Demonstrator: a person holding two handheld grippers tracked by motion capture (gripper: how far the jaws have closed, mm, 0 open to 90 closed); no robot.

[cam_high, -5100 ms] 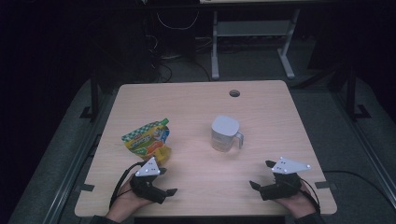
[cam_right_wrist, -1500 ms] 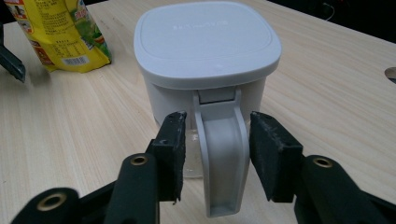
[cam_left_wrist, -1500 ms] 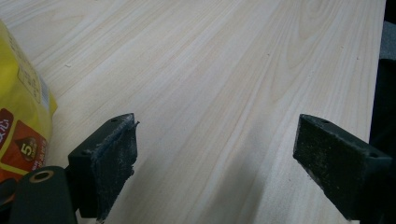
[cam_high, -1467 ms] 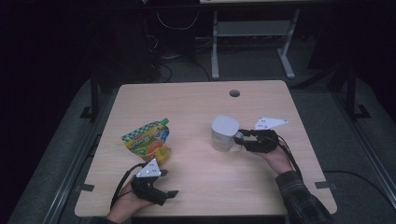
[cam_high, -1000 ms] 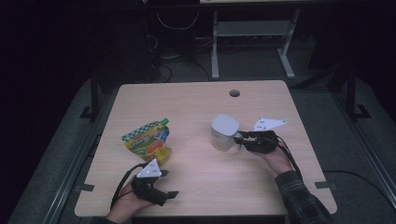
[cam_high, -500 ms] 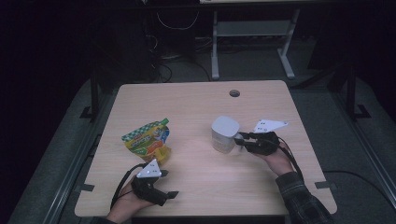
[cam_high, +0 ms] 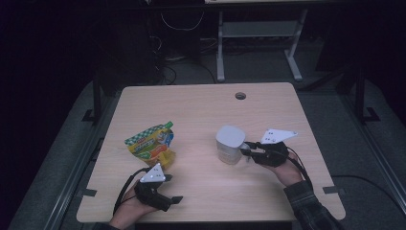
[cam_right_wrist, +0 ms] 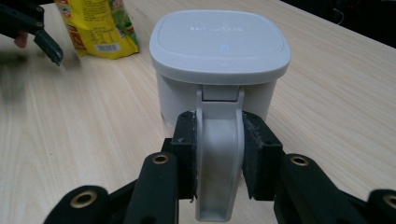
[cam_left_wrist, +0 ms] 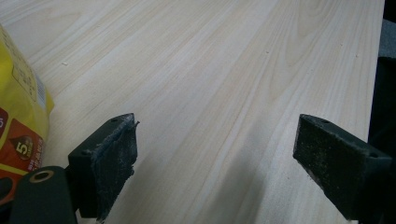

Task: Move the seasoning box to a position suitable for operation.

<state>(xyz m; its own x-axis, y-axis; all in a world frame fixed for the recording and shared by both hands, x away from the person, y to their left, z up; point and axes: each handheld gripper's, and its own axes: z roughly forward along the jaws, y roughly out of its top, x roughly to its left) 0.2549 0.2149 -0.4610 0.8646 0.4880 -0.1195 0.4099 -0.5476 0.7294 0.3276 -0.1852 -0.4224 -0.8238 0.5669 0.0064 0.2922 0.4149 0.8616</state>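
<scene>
The right gripper [cam_right_wrist: 218, 158] has reached the white mug [cam_high: 230, 143], jaws pinching its handle to lift; left gripper's [cam_left_wrist: 224, 163] jaws rest spread.

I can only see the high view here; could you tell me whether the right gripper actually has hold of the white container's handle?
Observer: Yes, in the right gripper view the right gripper has both pads pressed on the handle of the white container.
Operator: Thank you. Is the lid on?
Observer: A flat lid sits on top, with faint lettering.
Operator: And the left gripper?
Observer: The left gripper is open over bare table, the yellow snack bag just beside one jaw.
</scene>
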